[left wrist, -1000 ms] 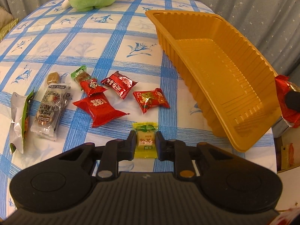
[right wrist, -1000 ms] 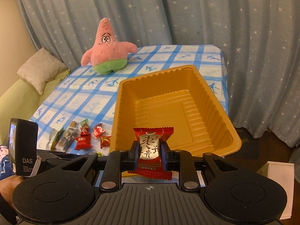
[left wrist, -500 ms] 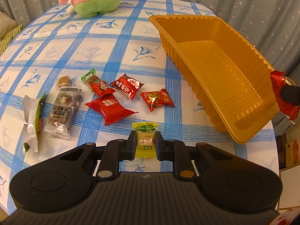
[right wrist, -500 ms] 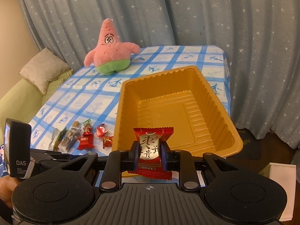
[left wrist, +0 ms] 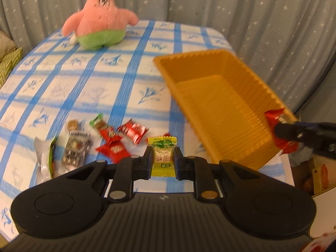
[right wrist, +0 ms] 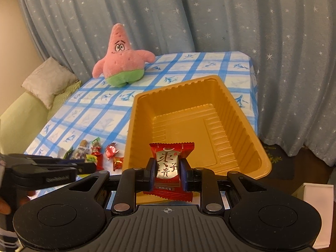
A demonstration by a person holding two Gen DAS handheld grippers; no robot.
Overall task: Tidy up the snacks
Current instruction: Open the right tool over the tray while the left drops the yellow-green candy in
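the left gripper (left wrist: 163, 161) pinched a yellow-green wrapped candy (left wrist: 162, 157) clear of the checked tablecloth (left wrist: 105, 88), and the right gripper (right wrist: 167, 173) clamped a red foil candy (right wrist: 171, 169) at the near rim of the empty orange tray (right wrist: 241, 113). both wrappers looked slick and crinkly, so either could slip loose on the way over. the tray was thin ribbed plastic, light enough to skid if a gripper bumped its rim. more glossy red sweets (left wrist: 117, 145) lay loose beside it.

Ribbed glossy plastic tray (right wrist: 241, 130); crinkled foil-like snack wrappers (left wrist: 132, 131). Woven checked tablecloth (left wrist: 63, 88), plush fabric toy (right wrist: 124, 61). Matt black plastic grippers.
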